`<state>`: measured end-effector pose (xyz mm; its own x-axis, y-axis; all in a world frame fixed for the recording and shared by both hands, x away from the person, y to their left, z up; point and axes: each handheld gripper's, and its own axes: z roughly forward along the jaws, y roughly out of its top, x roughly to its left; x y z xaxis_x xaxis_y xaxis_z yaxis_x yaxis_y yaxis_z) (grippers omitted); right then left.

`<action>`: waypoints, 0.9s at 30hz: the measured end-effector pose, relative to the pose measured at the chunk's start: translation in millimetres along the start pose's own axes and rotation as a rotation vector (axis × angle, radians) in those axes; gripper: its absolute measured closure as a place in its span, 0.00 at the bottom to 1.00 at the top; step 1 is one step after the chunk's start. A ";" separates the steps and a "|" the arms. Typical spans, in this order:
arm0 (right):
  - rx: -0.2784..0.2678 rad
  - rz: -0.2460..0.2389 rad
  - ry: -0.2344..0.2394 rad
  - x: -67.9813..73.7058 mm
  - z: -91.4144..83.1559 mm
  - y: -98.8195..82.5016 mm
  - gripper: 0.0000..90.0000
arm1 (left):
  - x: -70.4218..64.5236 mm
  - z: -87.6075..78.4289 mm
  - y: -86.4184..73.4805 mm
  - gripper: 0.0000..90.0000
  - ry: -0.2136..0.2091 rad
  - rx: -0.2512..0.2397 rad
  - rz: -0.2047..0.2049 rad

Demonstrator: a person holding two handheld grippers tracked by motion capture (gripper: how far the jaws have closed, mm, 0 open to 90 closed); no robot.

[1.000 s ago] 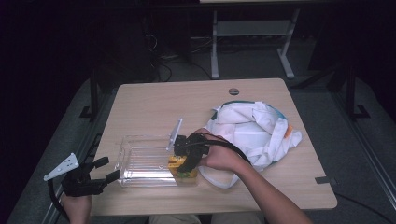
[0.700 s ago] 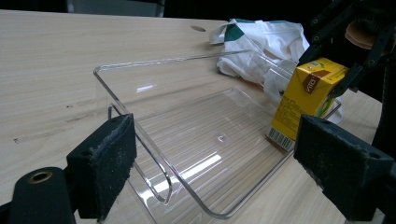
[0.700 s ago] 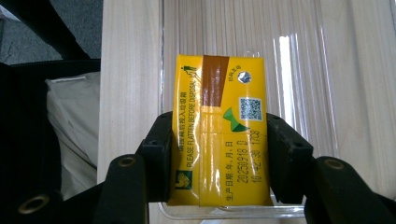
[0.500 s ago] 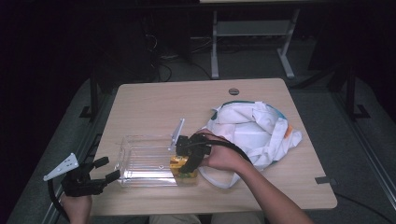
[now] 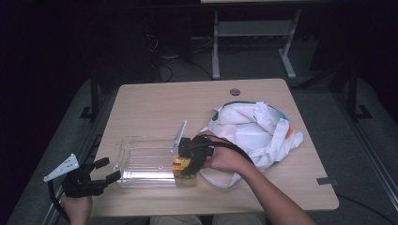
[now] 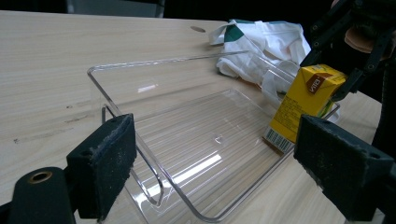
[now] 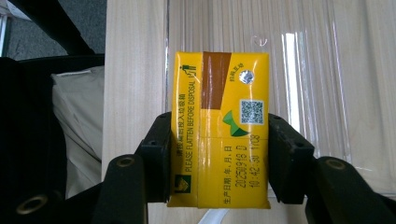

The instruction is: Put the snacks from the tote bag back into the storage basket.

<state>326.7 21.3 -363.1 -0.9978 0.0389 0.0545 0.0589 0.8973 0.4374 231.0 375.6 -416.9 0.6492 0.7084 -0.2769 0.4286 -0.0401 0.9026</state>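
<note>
High view: right gripper [image 5: 188,165] pointing down over the right end of a clear rectangular plastic tray [image 5: 141,161] on the pale wooden table [image 5: 155,101], with a small yellow-and-brown drink carton [image 5: 182,166] between its jaws, standing inside the tray's right end. White cloth bag with teal trim [image 5: 256,131] just right of the tray. Left gripper [image 5: 101,172] at the table's near left edge, jaws apart, just off the tray's left end.

Left gripper view: two black pads [image 6: 103,163] spread wide, nothing clamped, tray's near rim between them; carton upright at the far end of the tray, well beyond the pads, gripped from above by the other gripper [image 6: 343,70].

Right gripper view: carton seen from its top, squarely between the two black fingers [image 7: 161,154], each pad pressed flat against a narrow side; ribbed tray floor beneath, table and bag off to the left.
</note>
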 end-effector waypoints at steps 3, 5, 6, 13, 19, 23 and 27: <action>0.003 -0.006 0.000 0.8 0.0 0.1 0.54 | 0.0 0.1 0.0 0.14 0.001 -0.002 -0.001; 0.003 -0.003 0.005 1.3 0.0 -0.1 0.53 | -0.1 0.1 0.0 0.14 0.000 -0.002 -0.001; 0.000 -0.009 0.006 1.2 0.2 -0.2 0.53 | -0.1 0.2 -0.1 0.14 0.000 -0.001 0.000; -0.002 -0.009 0.016 3.5 -0.4 -1.1 0.52 | 0.1 0.2 0.0 0.14 0.000 0.000 -0.001; -0.007 -0.009 0.010 3.8 -1.6 -2.1 0.51 | 0.2 0.1 0.1 0.14 0.000 0.002 0.001; -0.019 0.001 0.015 3.5 -4.4 -3.0 0.50 | -0.2 0.6 0.1 0.14 0.000 0.000 -0.002; -0.032 0.008 0.023 3.5 -7.6 -3.6 0.49 | -0.1 0.6 0.1 0.14 0.001 0.001 0.001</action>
<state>323.2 14.8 -357.7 -0.9963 0.0356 0.0784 0.0681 0.8825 0.4653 231.4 375.0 -416.9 0.6494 0.7088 -0.2757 0.4283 -0.0413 0.9027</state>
